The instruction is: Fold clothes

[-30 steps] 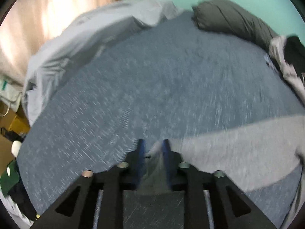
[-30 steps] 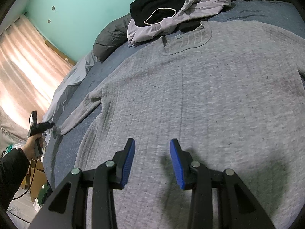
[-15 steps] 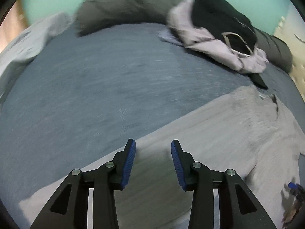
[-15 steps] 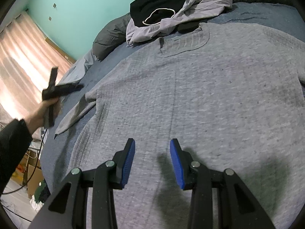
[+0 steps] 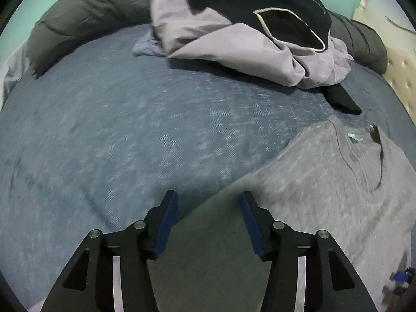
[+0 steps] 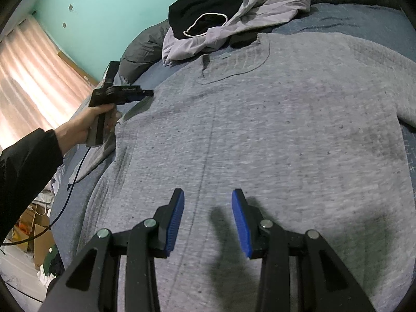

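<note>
A grey knit sweater (image 6: 273, 130) lies flat, front up, on the blue bed sheet (image 5: 117, 130), collar toward the headboard. My right gripper (image 6: 208, 195) hovers open over its lower body with nothing between the pads. My left gripper (image 5: 208, 197) hangs over the sweater's (image 5: 338, 195) shoulder edge. Its jaws are opening, and only flat fabric and sheet show below them. In the right wrist view a hand holds the left gripper (image 6: 145, 94) at that shoulder. The sleeve (image 6: 96, 156) trails off toward the bed's edge.
A heap of lilac and black clothes (image 5: 260, 33) sits just beyond the collar, backed by a dark grey duvet roll (image 5: 85, 18). A beige headboard (image 5: 397, 78) is at the right. Curtains (image 6: 31, 78) and floor boxes (image 6: 33, 231) lie past the bed's left side.
The left gripper let go of the sleeve end, opened wider and swept across the bed to the sweater's shoulder. The right gripper has hardly moved.
</note>
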{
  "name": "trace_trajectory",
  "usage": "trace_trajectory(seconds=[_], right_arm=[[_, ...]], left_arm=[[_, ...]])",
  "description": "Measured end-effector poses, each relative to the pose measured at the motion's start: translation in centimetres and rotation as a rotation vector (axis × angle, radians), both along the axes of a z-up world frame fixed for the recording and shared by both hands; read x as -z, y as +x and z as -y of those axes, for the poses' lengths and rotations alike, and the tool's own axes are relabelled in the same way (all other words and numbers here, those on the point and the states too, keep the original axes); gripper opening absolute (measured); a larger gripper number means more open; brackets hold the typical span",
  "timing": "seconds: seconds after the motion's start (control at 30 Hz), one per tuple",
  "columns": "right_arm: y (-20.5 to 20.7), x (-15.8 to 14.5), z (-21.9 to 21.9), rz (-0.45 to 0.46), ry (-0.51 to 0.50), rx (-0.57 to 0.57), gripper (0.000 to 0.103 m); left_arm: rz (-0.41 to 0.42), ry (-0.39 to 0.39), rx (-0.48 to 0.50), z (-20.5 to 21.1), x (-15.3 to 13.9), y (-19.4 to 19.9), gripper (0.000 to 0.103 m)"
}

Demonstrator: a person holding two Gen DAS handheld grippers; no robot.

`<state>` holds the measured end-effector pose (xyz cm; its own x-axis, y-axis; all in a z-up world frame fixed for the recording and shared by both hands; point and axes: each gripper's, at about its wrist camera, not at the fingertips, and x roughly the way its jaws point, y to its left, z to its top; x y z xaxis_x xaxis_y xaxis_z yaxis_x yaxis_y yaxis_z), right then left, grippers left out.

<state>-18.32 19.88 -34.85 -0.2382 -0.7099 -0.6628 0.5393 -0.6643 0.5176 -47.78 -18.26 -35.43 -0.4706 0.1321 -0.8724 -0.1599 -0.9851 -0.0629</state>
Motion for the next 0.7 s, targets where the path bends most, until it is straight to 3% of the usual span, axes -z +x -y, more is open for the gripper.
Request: trace_trajectory(seconds=[0.13, 0.17, 0.27, 0.3, 0.47, 0.7], right_arm=[[-0.3, 0.6, -0.2, 0.023, -0.002, 0.000, 0.038], [-0.3, 0.6, -0.2, 0.024, -0.003, -0.001, 0.038], [-0.3, 0.6, 0.0, 0.025, -0.006, -0.004, 0.038], [-0.3, 0.6, 0.0, 0.025, -0.007, -0.006, 0.038], [0.0, 0.4, 0.2, 0.024, -0.012, -0.010, 0.038], [-0.2, 0.0, -0.4, 0.028, -0.035, 0.005, 0.038]], left_arm=[[0.031, 0.014, 0.021, -0.2, 0.6, -1.0, 0.051], [0.039, 0.025, 0.035, -0.3, 0.7, -1.0, 0.036], [0.044, 0.004, 0.084, -1.0, 0.5, -0.7, 0.010], [0.044, -0.010, 0.100, -1.3, 0.4, -0.5, 0.005], [0.031, -0.053, 0.135, -2.3, -0.6, 0.2, 0.003], [-0.037, -0.126, 0.086, -2.7, -2.7, -0.3, 0.002]])
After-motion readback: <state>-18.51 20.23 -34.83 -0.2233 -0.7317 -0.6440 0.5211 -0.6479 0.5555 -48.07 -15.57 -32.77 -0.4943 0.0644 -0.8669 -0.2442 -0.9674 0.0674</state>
